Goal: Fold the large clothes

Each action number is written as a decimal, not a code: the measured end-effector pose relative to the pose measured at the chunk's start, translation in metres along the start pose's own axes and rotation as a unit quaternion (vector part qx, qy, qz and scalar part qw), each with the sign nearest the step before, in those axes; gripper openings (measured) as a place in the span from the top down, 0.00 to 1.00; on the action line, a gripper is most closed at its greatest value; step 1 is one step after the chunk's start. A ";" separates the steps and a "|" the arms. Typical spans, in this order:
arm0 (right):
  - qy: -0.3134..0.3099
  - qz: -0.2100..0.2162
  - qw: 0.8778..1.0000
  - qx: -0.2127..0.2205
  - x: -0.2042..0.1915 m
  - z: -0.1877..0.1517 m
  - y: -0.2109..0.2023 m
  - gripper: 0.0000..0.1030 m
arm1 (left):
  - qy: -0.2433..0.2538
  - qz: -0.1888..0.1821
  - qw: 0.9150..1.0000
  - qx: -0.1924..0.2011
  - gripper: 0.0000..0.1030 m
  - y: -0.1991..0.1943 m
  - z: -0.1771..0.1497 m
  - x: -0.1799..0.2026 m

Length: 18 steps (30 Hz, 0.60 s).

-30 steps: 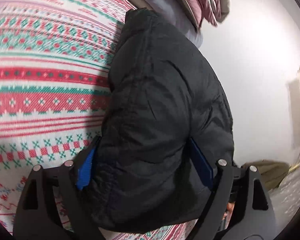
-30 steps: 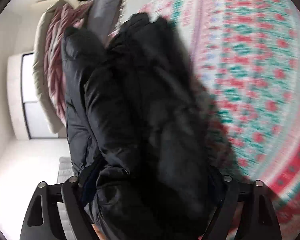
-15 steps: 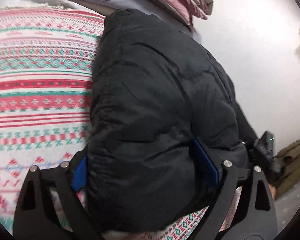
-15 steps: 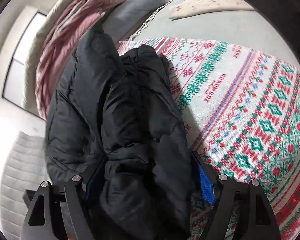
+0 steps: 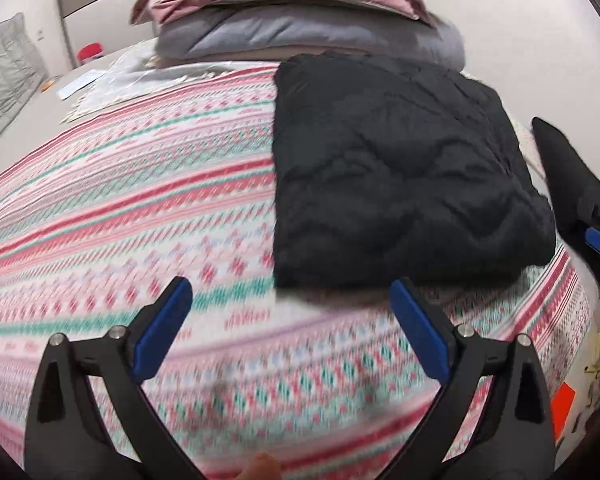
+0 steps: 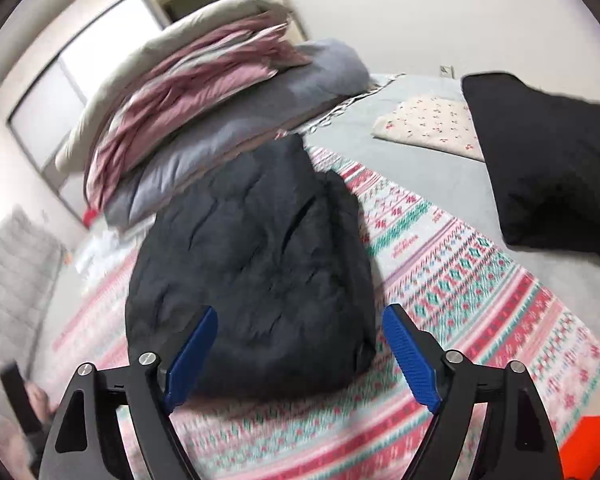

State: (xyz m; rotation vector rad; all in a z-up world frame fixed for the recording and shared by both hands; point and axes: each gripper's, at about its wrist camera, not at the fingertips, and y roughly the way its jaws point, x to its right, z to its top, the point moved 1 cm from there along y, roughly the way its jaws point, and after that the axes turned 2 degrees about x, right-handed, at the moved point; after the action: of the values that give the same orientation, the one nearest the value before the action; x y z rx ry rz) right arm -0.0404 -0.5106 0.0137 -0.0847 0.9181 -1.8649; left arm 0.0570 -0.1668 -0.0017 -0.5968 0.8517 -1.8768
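A black puffer jacket lies folded into a thick block on the red, green and white patterned blanket. My left gripper is open and empty, just short of the jacket's near edge. In the right wrist view the jacket lies ahead of my right gripper, which is open and empty at its near end. The right gripper also shows at the right edge of the left wrist view.
A stack of pink, beige and grey bedding lies behind the jacket, also in the right wrist view. A folded floral cloth lies on the grey sheet. A black sleeve crosses the right. An orange object sits at bottom right.
Both grippers have let go of the jacket and opened. They pulled back, and the jacket now rests flat on the blanket.
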 end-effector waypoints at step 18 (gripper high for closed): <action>-0.166 -0.100 0.976 -0.095 -0.068 -0.060 -0.008 0.05 | -0.026 0.020 0.998 -0.053 0.02 -0.009 -0.022 0.015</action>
State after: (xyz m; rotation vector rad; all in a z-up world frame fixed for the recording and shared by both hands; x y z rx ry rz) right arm -0.0398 -0.4213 -0.0010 -0.6081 0.8740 -1.8658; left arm 0.0297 -0.1712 -0.0081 -0.6864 0.9255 -1.7806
